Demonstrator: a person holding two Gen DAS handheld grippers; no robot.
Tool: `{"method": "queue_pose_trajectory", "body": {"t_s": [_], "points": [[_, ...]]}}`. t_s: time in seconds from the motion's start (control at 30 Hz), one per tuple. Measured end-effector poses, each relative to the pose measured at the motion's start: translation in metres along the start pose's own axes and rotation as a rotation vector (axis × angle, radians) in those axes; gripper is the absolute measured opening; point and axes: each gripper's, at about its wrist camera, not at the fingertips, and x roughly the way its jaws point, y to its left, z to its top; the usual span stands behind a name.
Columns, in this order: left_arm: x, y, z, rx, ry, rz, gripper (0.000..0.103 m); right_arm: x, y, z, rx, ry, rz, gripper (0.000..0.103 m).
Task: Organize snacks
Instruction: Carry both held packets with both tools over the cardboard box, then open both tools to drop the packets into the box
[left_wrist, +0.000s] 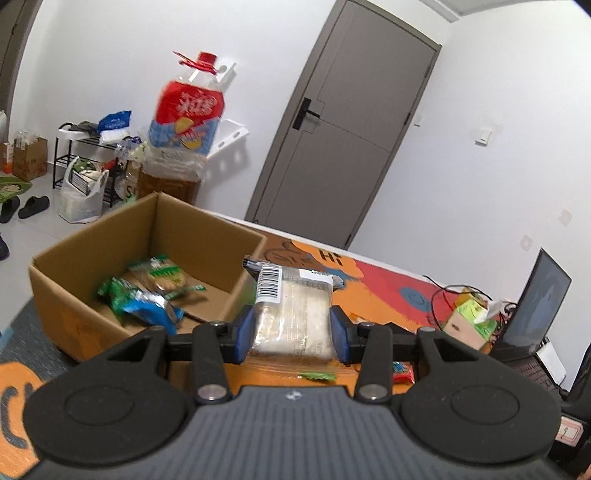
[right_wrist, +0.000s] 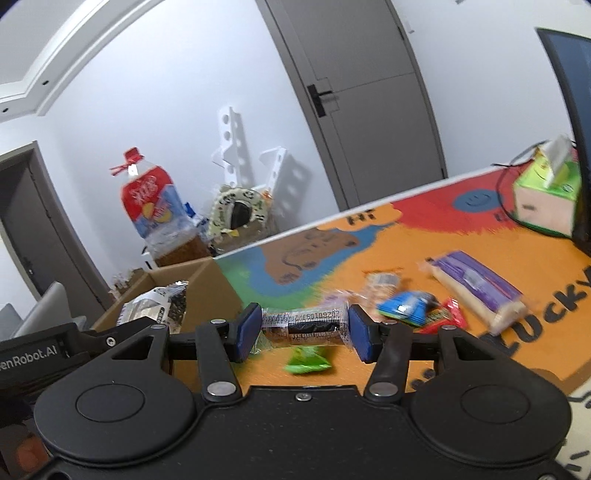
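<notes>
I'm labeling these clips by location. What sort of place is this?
Probably a room in a home: a grey door, a shoe rack with slippers beside it, and a colourful table scattered with snacks.

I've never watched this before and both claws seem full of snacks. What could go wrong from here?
Three things, possibly. The left gripper pinches a soft clear-wrapped snack only at its lower part, so it might flop or slip before reaching the cardboard box. The right gripper holds a small dark packet by its ends, which could buckle free. Both views are blurred, and the two grippers sit close beside the box, so they might bump.
</notes>
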Motion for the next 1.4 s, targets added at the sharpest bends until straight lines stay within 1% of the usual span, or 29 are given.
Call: {"method": "queue_pose_trajectory", "body": {"t_s": [0.33, 0.7, 0.93, 1.07, 1.23, 1.3, 1.33, 1.4], "points": [[-0.005, 0.039, 0.031, -0.043, -0.035, 0.055, 0.042, 0.018, 0.041, 0.012, -0.035, 0.008, 0.065, 0.052], [0.013, 0.081, 0.058, -0.1, -0.03, 0.106, 0.042, 0.05, 0.081, 0.028, -0.085, 0.034, 0.113, 0.052], [0.024, 0.1, 0.061, -0.139, 0.013, 0.103, 0.042, 0.069, 0.102, 0.032, -0.121, 0.058, 0.133, 0.052], [0.016, 0.102, 0.062, -0.107, -0.023, 0.113, 0.045, 0.074, 0.11, 0.031, -0.132, 0.069, 0.137, 0.052], [0.01, 0.109, 0.065, -0.123, -0.027, 0.118, 0.045, 0.078, 0.117, 0.029, -0.124, 0.088, 0.157, 0.052], [0.008, 0.113, 0.064, -0.134, -0.027, 0.125, 0.046, 0.079, 0.122, 0.027, -0.136, 0.102, 0.173, 0.055], [0.007, 0.114, 0.063, -0.141, -0.025, 0.128, 0.046, 0.078, 0.124, 0.026, -0.142, 0.105, 0.165, 0.056], [0.004, 0.116, 0.062, -0.151, -0.023, 0.131, 0.046, 0.076, 0.124, 0.026, -0.144, 0.107, 0.144, 0.063]]}}
